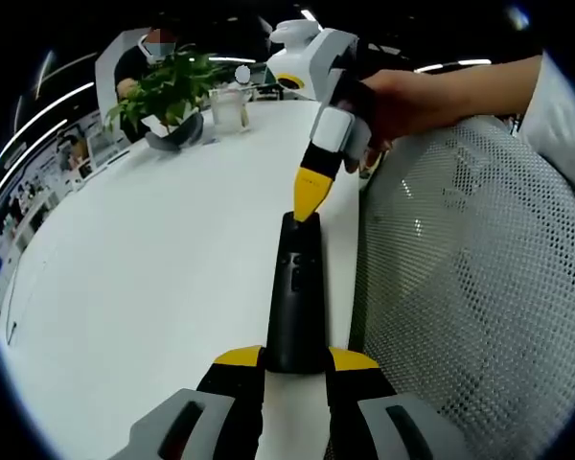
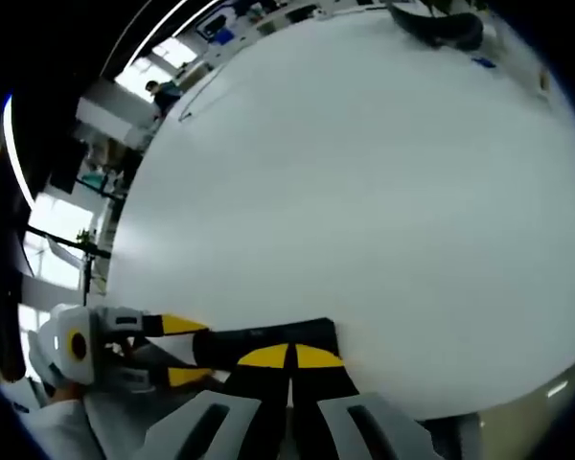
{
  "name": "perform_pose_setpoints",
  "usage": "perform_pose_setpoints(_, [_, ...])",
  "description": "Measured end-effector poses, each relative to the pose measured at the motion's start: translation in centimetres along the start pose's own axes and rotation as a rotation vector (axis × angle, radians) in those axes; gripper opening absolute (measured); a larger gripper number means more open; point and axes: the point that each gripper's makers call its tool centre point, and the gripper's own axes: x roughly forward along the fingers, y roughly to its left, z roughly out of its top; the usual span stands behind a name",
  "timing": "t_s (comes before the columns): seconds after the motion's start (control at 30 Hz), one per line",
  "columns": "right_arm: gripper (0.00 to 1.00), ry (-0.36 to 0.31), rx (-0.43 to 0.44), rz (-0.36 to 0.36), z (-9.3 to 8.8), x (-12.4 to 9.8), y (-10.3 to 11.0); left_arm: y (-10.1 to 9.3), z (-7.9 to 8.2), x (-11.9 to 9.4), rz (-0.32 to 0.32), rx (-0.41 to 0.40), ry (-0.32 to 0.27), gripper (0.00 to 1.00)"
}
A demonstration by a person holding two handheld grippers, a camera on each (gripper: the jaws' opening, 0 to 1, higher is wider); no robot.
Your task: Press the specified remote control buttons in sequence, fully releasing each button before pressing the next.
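Left gripper (image 1: 295, 369): grey jaw bodies showing at 6 o'clock in the left gripper view, carrying black inner faces and yellow tips.

Right gripper (image 1: 308, 206): entering from 1 o'clock, showing a white rounded housing, a white block and a yellow tapering tip.

Hand (image 1: 402, 101): wearing a white sleeve (image 1: 556, 101), showing at 2 o'clock.

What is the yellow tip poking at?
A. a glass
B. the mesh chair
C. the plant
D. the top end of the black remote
D: in the left gripper view the right gripper, its jaws closed together, comes down onto the far end of the remote, which the left gripper clamps.
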Motion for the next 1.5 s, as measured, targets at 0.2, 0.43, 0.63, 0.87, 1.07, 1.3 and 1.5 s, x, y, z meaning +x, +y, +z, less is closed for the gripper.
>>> perform_pose_setpoints(0.2, [0.0, 0.013, -0.081, -0.032, -0.26, 0.36, 0.21, -0.01, 0.0, -0.02, 0.0, 0.001, 0.001, 0.24])
perform_pose_setpoints(0.43, [0.0, 0.013, -0.07, -0.037, -0.13, 0.37, -0.21, 0.03, 0.03, 0.0, 0.0, -0.004, 0.004, 0.24])
perform_pose_setpoints(0.63, [0.0, 0.012, -0.074, -0.047, -0.16, 0.39, -0.19, 0.07, 0.04, 0.01, 0.0, -0.005, 0.01, 0.24])
perform_pose_setpoints(0.87, [0.0, 0.003, -0.157, -0.087, -0.31, 0.46, -0.03, 0.12, 0.12, 0.04, 0.0, -0.04, 0.014, 0.24])
perform_pose_setpoints(1.07, [0.0, -0.004, -0.152, -0.088, -0.22, 0.48, -0.24, 0.06, 0.13, 0.05, -0.007, -0.022, 0.008, 0.24])
perform_pose_setpoints(1.3, [0.0, 0.005, -0.12, -0.069, -0.16, 0.48, -0.34, 0.06, 0.1, 0.04, -0.008, -0.017, 0.006, 0.24])
perform_pose_setpoints(1.5, [0.0, 0.007, -0.111, -0.066, -0.23, 0.45, -0.16, 0.05, 0.09, 0.04, -0.007, -0.01, 0.0, 0.24])
